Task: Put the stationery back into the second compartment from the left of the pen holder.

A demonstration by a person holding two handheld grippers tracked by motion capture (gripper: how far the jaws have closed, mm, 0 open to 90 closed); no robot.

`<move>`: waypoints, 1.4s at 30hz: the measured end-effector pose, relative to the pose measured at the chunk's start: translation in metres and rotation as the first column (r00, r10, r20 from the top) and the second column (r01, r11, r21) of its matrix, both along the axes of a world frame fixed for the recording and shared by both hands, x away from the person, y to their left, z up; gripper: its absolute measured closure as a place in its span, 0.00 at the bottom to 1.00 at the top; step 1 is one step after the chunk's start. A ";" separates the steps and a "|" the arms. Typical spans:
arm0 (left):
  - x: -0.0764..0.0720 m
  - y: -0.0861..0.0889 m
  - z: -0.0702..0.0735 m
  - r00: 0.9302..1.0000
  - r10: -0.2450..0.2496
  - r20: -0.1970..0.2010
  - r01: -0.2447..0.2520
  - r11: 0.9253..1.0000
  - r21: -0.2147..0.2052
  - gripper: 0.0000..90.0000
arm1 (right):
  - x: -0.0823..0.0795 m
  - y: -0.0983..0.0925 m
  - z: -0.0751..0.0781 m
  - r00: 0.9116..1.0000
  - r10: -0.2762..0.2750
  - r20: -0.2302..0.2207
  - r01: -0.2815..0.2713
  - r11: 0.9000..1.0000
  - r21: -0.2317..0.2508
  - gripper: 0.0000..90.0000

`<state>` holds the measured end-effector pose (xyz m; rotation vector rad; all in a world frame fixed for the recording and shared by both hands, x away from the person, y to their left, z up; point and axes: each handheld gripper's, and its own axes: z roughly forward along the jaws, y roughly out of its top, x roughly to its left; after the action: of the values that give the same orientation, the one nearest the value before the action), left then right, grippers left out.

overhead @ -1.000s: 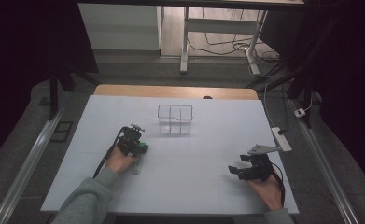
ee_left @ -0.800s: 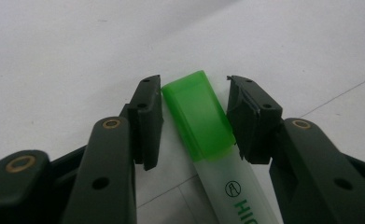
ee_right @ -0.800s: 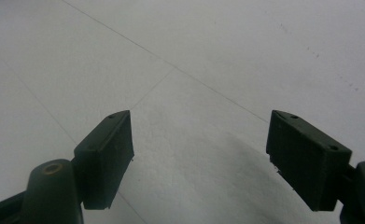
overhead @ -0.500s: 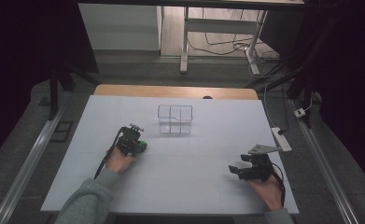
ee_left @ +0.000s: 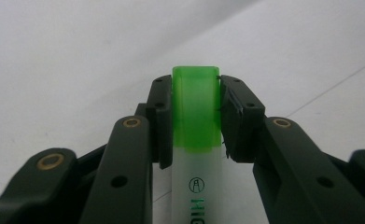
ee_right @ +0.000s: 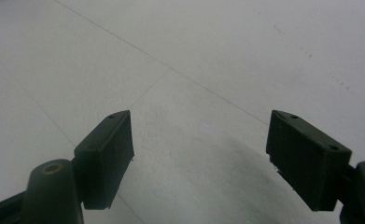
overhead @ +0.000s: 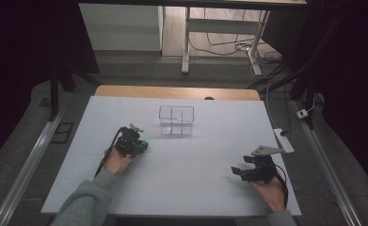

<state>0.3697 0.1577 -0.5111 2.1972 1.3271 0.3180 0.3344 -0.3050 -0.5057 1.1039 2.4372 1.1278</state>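
A highlighter (ee_left: 195, 140) with a green cap and white barrel lies along the left tool (ee_left: 195, 116), its cap clamped between the pads.

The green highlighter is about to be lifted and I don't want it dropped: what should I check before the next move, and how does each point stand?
1. Highlighter sits between the left gripper pads: ok, both pads press its green cap.
2. Grip centred on the body: not ok, the pads hold it near the cap end.
3. Clear divided box upright on the table: ok.
4. Path from the left gripper to the box free: ok, bare table between them.
5. Right gripper out of the way: ok, open, at the table's right.
6. Whether the highlighter is off the table: cannot tell.
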 end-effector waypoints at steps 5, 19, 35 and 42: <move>-0.005 0.016 0.011 0.999 -0.020 0.042 0.024 0.995 -0.092 0.74 | 0.000 0.000 0.000 1.000 -0.002 0.001 0.002 1.000 0.000 0.25; -0.017 0.033 0.034 0.992 -0.035 0.119 0.058 0.979 -0.196 0.74 | 0.000 0.000 0.001 1.000 0.001 0.004 -0.001 1.000 0.001 0.25; -0.023 0.041 0.046 0.983 -0.044 0.181 0.089 0.964 -0.251 0.74 | -0.001 0.000 0.001 1.000 0.004 0.005 -0.004 1.000 0.003 0.25; -0.024 0.045 0.052 0.975 -0.056 0.215 0.118 0.951 -0.286 0.74 | 0.000 0.000 0.000 1.000 0.003 0.004 -0.003 1.000 0.002 0.25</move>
<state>0.3455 0.2027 -0.4589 1.9083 1.0840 0.2817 0.3340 -0.3049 -0.5054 1.0977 2.4362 1.1327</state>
